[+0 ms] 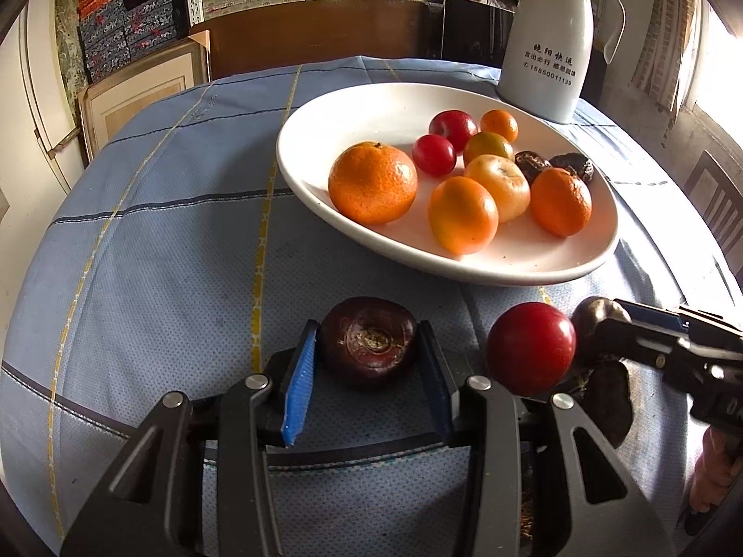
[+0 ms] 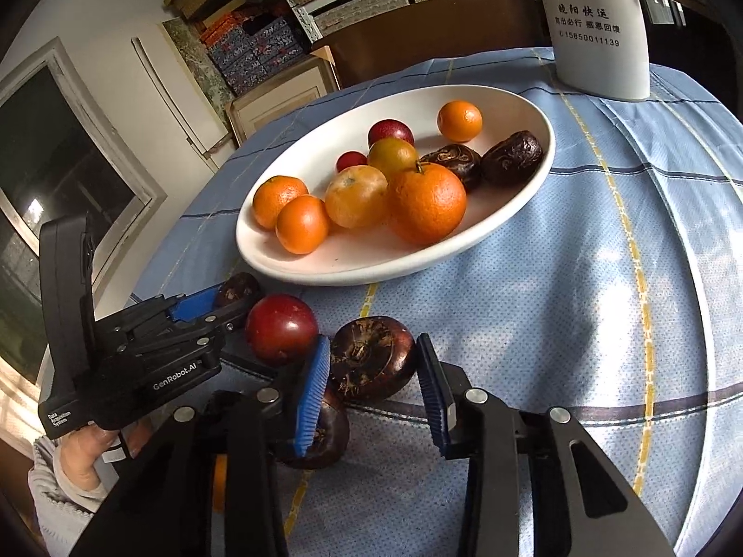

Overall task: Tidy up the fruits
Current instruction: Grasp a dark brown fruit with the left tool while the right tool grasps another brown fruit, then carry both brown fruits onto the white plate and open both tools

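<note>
Each pair of tongs is closed on its own dark brown chestnut on the counter: the left tongs (image 1: pixel 369 348) grip one (image 1: pixel 369 341), the right tongs (image 2: pixel 374 373) another (image 2: pixel 374 364). The white plate (image 1: pixel 302 139) lies straight ahead, just beyond both (equally near). Between them sits one red plum (image 1: pixel 531 348); one more chestnut (image 2: pixel 320 436) lies loose.

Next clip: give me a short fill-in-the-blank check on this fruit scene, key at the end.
1. The left gripper is shut on a dark fruit, the right gripper on another dark fruit; the loose fruit between them is ___.
2. The white plate holds ___ red fruits.
3. The white jug stands ___ the plate.
Missing words: red; two; behind.
</note>
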Motion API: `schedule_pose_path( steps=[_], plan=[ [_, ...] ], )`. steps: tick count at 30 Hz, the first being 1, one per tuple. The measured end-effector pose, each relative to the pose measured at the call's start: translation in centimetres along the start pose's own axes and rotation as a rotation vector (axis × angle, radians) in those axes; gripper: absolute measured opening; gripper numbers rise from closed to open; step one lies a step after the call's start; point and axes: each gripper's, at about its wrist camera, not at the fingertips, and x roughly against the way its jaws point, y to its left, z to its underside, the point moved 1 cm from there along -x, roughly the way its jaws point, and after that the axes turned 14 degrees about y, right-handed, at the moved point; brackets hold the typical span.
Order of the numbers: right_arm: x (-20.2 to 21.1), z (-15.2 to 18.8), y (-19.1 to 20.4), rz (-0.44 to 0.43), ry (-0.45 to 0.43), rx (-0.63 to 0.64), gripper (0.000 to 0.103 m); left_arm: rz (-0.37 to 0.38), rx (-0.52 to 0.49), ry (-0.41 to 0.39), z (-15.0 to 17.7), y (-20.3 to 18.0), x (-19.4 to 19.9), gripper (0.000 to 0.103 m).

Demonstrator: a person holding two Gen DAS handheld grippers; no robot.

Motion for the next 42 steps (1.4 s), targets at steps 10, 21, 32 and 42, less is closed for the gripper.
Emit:
schedule_pose_path(
  steps=[10,21,32,42],
  plan=[
    [-0.6,0.0,-0.7,-0.057,0.055,-0.002,0.03,0.04,0.01,-0.006,0.1,0.2,0.1,0.041],
    [-0.3,0.3,0.5,-0.051,0.031,0.044,0.024,0.017,0.0,-0.042,0.4,-0.2,0.8,0.04],
    [5.0,-1.3,-0.7,-0.103,-0.157,-0.005,0.024,0.018,0.011,-0.196,-1.2,-1.0,5.7,0.04],
    [2.3,-9.4,-1.9,-0.028,-0.146,-0.052,0.024,0.042,0.034,-0.122,-10.1,-1.5,1.6,0.041]
  ],
)
